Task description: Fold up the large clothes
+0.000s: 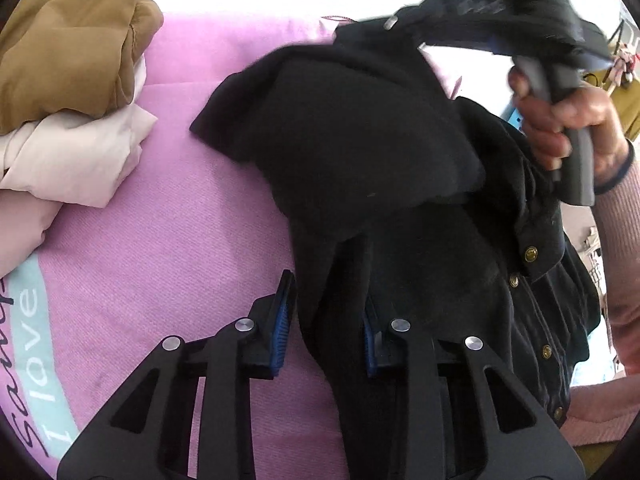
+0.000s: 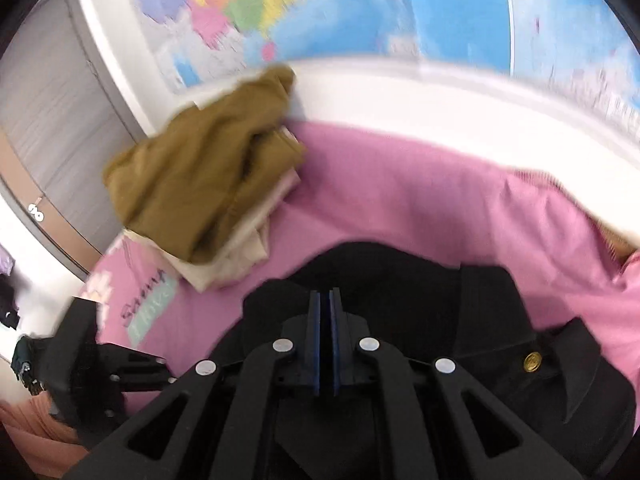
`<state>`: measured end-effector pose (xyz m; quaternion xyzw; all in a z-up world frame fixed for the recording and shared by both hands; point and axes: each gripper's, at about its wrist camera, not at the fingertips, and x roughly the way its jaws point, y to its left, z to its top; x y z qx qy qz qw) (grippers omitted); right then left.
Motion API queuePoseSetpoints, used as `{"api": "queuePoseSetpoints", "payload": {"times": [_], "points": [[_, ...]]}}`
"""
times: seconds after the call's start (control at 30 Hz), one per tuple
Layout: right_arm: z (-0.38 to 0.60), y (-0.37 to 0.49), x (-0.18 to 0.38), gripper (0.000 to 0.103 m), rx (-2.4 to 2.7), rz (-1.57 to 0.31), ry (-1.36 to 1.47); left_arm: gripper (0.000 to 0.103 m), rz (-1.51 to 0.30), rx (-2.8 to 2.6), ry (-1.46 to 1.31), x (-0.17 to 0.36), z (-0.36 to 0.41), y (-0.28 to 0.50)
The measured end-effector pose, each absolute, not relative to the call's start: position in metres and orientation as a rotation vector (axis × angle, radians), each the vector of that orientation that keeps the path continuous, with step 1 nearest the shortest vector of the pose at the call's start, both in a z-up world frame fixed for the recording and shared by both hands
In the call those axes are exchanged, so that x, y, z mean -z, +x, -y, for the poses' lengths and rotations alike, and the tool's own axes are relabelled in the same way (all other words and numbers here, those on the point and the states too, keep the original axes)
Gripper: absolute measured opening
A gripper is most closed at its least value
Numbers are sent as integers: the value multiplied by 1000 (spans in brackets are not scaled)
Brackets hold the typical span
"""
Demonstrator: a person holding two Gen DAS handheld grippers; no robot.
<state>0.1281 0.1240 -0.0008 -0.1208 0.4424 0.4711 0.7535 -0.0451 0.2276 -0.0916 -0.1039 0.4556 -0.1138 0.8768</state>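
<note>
A: Left wrist view first. What have I got?

B: My left gripper (image 1: 330, 320) has its jaws spread fairly wide, with a fold of the black coat (image 1: 360, 152) running between the blue pads (image 1: 282, 320). I can't tell if the pads actually pinch it. The coat lies bunched on the pink blanket (image 1: 180, 220), brass buttons (image 1: 531, 255) down its right edge.

A: And my right side?

B: Right hand (image 1: 568, 120) grips the handle of the right gripper at upper right, above the coat. Blurred there.

A: Right wrist view?

B: My right gripper (image 2: 325, 344) has its jaws closed, pads pressed together, no fabric visible between them. The black coat (image 2: 400, 276) sits directly below and ahead of the fingers, one brass button (image 2: 532, 361) at right. The left gripper (image 2: 100, 364) shows at lower left, over the blanket's edge.

A: Anything else on the blanket?

B: Folded tan garment (image 1: 68, 40) stacked on a cream garment (image 1: 76, 160), far left, apart from the coat. World map (image 2: 320, 8) on the wall behind, blurred.
</note>
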Motion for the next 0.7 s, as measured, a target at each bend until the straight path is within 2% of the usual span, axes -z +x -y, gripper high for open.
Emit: {"api": "queuePoseSetpoints", "payload": {"times": [0.07, 0.1, 0.17, 0.2, 0.33, 0.5, 0.57, 0.6, 0.63, 0.7], "points": [[-124, 136, 13, 6, -1017, -1036, -243, 28, -953, 230, -209, 91, -230, -47], [-121, 134, 11, 11, -1016, -1021, -248, 28, -954, 223, -202, 91, -230, -49], [-115, 130, -1, 39, -1002, -971, -231, 29, -952, 209, -185, 90, -230, -51], [-112, 127, -9, 60, -1014, -942, -212, 29, -951, 199, -173, 89, -231, -53], [-120, 81, -29, 60, -1129, -803, -389, 29, -947, 184, -196, 86, -235, -61], [-132, 46, -3, 59, -1083, -740, -688, 29, -937, 177, -206, 83, -242, -67], [-130, 57, 9, 51, -1056, -792, -691, 29, -939, 175, -196, 84, -240, -64], [-130, 68, 12, 32, -1044, -835, -658, 29, -943, 173, -197, 84, -236, -57], [-129, 82, 13, 1, -1030, -880, -604, 28, -953, 173, -205, 87, -236, -56], [-121, 102, 7, 3, -1052, -912, -471, 28, -951, 172, -211, 87, -234, -54]]}}
